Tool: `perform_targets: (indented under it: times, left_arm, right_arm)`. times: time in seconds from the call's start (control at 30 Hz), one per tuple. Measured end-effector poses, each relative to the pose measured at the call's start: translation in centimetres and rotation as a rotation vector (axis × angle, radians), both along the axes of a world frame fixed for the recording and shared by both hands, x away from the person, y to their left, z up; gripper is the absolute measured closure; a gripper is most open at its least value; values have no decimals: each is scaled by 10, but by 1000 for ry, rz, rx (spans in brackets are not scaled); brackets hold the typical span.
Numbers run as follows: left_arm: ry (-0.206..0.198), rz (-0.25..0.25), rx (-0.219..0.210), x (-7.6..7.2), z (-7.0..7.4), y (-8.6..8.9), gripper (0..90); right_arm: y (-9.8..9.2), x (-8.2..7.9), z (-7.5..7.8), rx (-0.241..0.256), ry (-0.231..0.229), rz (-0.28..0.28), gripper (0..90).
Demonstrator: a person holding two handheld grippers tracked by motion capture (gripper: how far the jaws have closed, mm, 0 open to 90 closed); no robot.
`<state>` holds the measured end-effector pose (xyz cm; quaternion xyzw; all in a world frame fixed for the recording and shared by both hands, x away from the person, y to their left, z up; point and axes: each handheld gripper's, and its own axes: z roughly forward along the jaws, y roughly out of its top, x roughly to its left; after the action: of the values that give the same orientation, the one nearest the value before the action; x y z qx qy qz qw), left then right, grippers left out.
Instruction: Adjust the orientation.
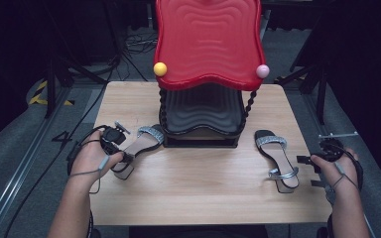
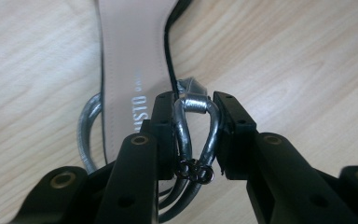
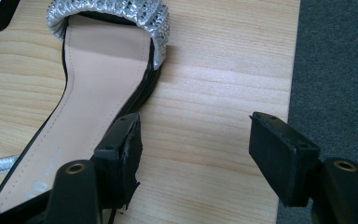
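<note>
Two silver-strapped black sandals lie on the wooden bench (image 1: 188, 193), either side of the red-topped black rack (image 1: 206, 106). Left gripper (image 2: 193, 135) pinches the left sandal's silver ankle strap (image 2: 196, 105); lift slowly, it may slip. Right gripper (image 3: 193, 149) gapes wide beside the right sandal (image 3: 98, 84), holding nothing.

Open front, blocked back

The rack (image 1: 203, 119) with its red tray (image 1: 208, 39) fills the middle rear of the table (image 1: 193, 188), walling off the far side. One sandal (image 1: 141, 146) lies left, another sandal (image 1: 278, 156) right; between them bare wood gives free passage. Narrow strips stay open outside each sandal.
</note>
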<state>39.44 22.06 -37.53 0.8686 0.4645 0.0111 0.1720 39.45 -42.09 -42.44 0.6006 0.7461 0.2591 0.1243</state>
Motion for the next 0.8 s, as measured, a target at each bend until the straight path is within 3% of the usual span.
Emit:
perform_targets:
  times: [0.13,0.23,0.27,0.33,0.5,0.67,0.8]
  left_arm:
    - [-18,16,-32,-1,1,1,576]
    - [-49,19,-29,-2,2,1,381]
    - [-74,20,-20,-2,3,1,381]
    - [-132,20,-11,0,5,1,269]
    - [-179,54,-85,4,6,1,211]
    - [-207,85,-129,12,6,4,222]
    - [-214,135,-139,20,1,5,242]
  right_arm:
    - [-3,-1,0,5,0,-6,354]
    - [-3,-1,0,7,1,-6,354]
    - [-2,-1,0,6,1,-6,353]
    - [-1,-1,0,9,1,-4,347]
    - [-1,-2,1,8,-5,-5,340]
    - [-2,-3,0,5,-4,-13,337]
    - [-1,-3,-2,-1,3,-13,330]
